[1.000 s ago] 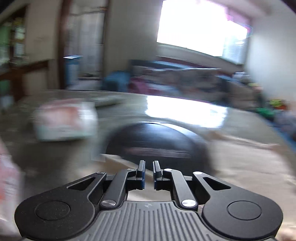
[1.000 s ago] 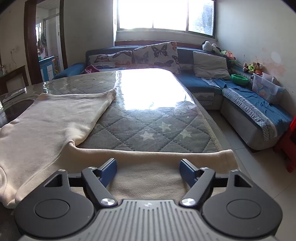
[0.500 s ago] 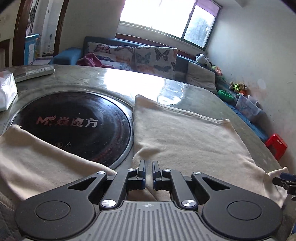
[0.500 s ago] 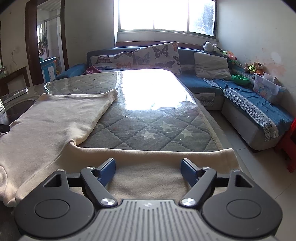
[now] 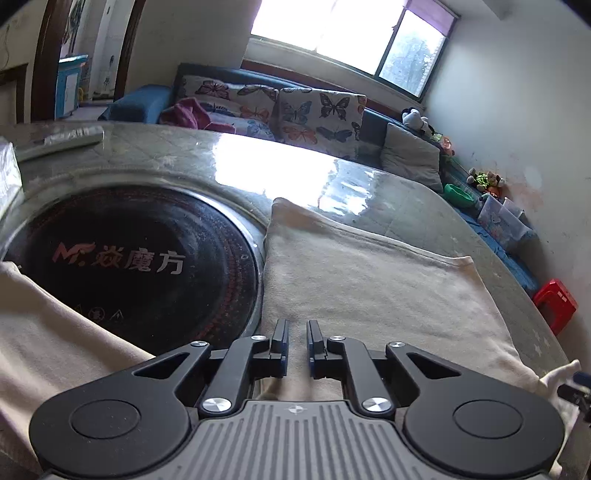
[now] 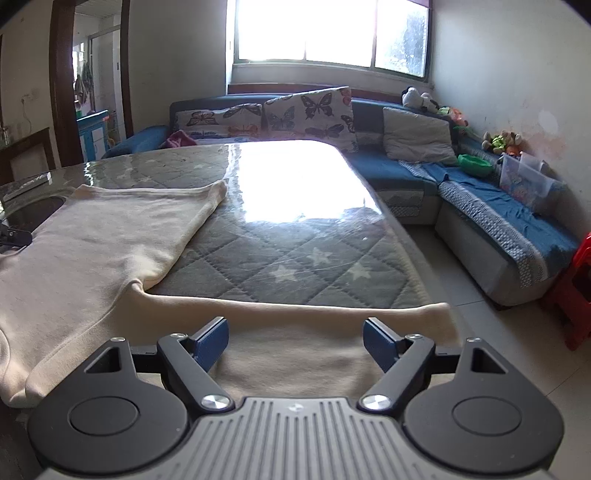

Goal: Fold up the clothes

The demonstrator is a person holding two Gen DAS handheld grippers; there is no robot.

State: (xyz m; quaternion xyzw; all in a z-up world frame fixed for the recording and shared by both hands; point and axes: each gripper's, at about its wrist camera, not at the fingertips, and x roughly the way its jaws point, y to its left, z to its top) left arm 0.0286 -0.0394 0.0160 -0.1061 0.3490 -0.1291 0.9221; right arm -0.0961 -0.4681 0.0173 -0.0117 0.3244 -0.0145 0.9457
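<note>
We see a cream-coloured knit garment [image 5: 369, 280] spread flat on a glass-topped table with a grey quilted star-pattern cover [image 6: 295, 258]. In the left wrist view it fills the centre and right of the frame, with a further stretch of it lying across the lower left. In the right wrist view [image 6: 110, 243] the body of the garment takes up the left half, and one long sleeve runs across the bottom of the frame toward the table's right edge.

Our left gripper [image 5: 296, 343] sits at the bottom centre of its view, just above the cloth. Its fingers are drawn close together with a narrow gap between them, and we cannot tell whether any fabric is pinched there. Our right gripper [image 6: 295, 341] sits low over the sleeve with its blue-padded fingers [image 6: 208, 341] spread wide apart and nothing between them.

A round black induction cooktop with red lettering [image 5: 133, 266] is set into the table at the left of the left wrist view, and the garment's edge lies along its rim. A blue corner sofa with butterfly-print cushions [image 6: 306, 114] lines the far wall under a bright window [image 6: 332, 33]. A red plastic stool [image 5: 554, 299] stands at the right edge.
</note>
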